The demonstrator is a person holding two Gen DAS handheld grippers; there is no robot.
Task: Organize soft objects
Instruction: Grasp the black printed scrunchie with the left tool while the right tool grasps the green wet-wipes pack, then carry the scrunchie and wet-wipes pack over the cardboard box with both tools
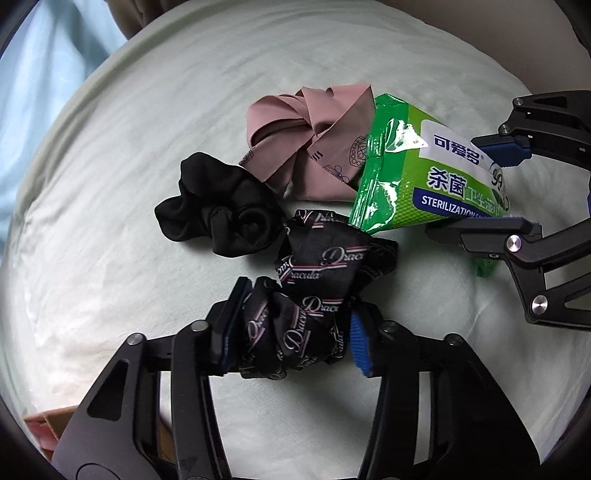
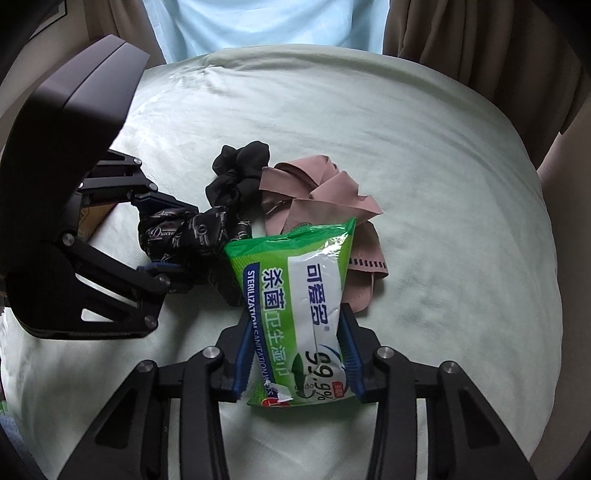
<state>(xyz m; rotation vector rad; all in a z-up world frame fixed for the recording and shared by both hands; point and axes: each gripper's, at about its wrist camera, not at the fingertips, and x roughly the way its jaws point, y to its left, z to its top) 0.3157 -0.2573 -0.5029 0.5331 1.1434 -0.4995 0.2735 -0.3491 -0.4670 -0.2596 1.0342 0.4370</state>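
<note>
My left gripper (image 1: 295,325) is shut on a black printed cloth (image 1: 314,295) with "Dracula" lettering, low over the pale green pillow (image 1: 110,221). My right gripper (image 2: 295,354) is shut on a green pack of wet wipes (image 2: 299,302), which also shows at the right of the left wrist view (image 1: 424,173). A plain black scrunchie (image 1: 221,218) lies on the pillow just left of the printed cloth. A crumpled pink cloth (image 1: 314,147) lies behind it, partly under the wipes pack. In the right wrist view the scrunchie (image 2: 240,173), the pink cloth (image 2: 325,199) and the printed cloth (image 2: 184,232) sit ahead of the pack.
The pillow (image 2: 443,184) fills most of both views. Brown curtains (image 2: 480,44) and a light blue fabric (image 2: 277,22) hang behind it. A cardboard box corner (image 1: 48,428) shows at the lower left of the left wrist view.
</note>
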